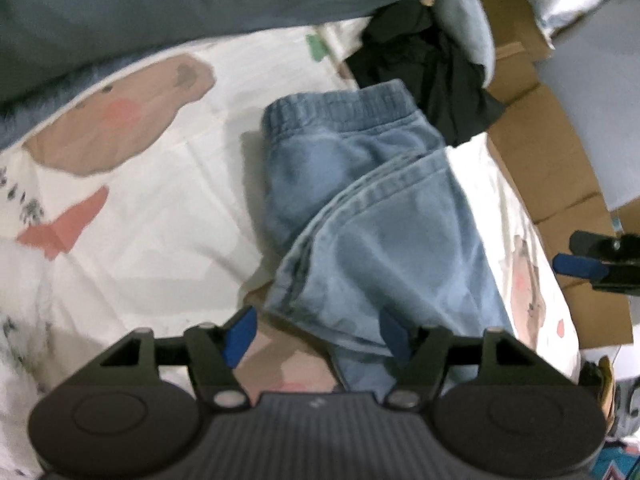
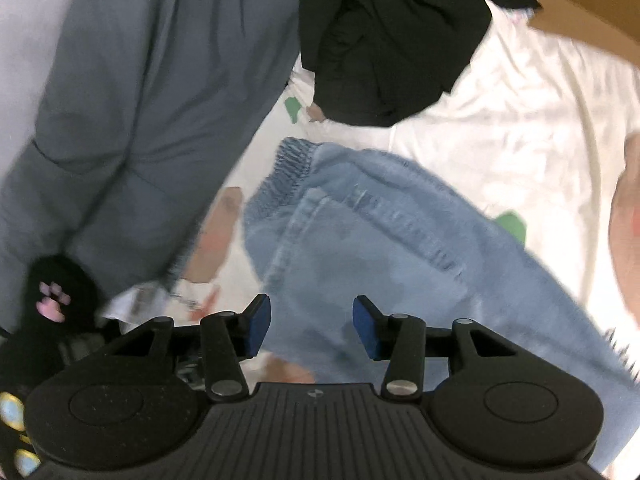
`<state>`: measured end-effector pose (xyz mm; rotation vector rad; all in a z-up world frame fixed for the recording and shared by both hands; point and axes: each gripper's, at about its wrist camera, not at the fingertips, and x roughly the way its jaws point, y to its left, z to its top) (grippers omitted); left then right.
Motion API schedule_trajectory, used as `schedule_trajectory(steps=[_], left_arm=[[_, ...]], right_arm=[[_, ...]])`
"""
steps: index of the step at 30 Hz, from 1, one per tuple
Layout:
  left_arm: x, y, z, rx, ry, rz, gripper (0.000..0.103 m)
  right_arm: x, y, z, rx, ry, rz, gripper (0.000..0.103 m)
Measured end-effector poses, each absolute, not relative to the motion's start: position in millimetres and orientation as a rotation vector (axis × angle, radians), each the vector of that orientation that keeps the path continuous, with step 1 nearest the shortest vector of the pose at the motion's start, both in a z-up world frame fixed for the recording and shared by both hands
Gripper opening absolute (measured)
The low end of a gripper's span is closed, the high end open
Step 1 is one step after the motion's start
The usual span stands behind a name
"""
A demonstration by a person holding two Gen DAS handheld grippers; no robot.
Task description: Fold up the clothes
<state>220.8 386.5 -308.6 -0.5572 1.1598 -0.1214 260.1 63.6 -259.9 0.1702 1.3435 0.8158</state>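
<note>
A pair of light blue denim shorts (image 1: 360,208) with an elastic waistband lies folded over on a white sheet printed with cartoon bears (image 1: 132,208). My left gripper (image 1: 318,334) is open just above the shorts' near hem, nothing between its blue pads. In the right wrist view the same denim shorts (image 2: 384,248) spread out ahead, waistband at the far left. My right gripper (image 2: 312,326) hovers open over the near part of the denim. The right gripper (image 1: 592,262) also shows at the right edge of the left wrist view.
A crumpled black garment (image 2: 384,48) lies beyond the shorts, beside a grey-blue garment (image 2: 152,92). Flattened brown cardboard (image 1: 552,152) runs along the sheet's right side. A black item with a pink paw print (image 2: 52,300) sits at the left.
</note>
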Motion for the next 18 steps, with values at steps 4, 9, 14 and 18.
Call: schedule_trajectory(steps=[4,9,14,18], left_arm=[[220.7,391.3,-323.5,-0.605,1.149,-0.096,0.071],[218.0,391.5,-338.6,-0.674,1.135,-0.076,0.071],[217.3,391.3,-351.3,-0.748,1.094,-0.088,0.072],[217.7,387.7,-365.5,-0.785,1.091,-0.078,0.072]], right_arm=[[262.4,75.5,-274.6,0.05,1.241,0.852,0.053],[274.9,94.4,-293.6,-0.036,1.159,0.933,0.052],[286.7,117.4,-312.8,-0.089,1.102,1.011,0.052],[294.2,137.2,-330.6,-0.176,1.062,1.086,0.052]])
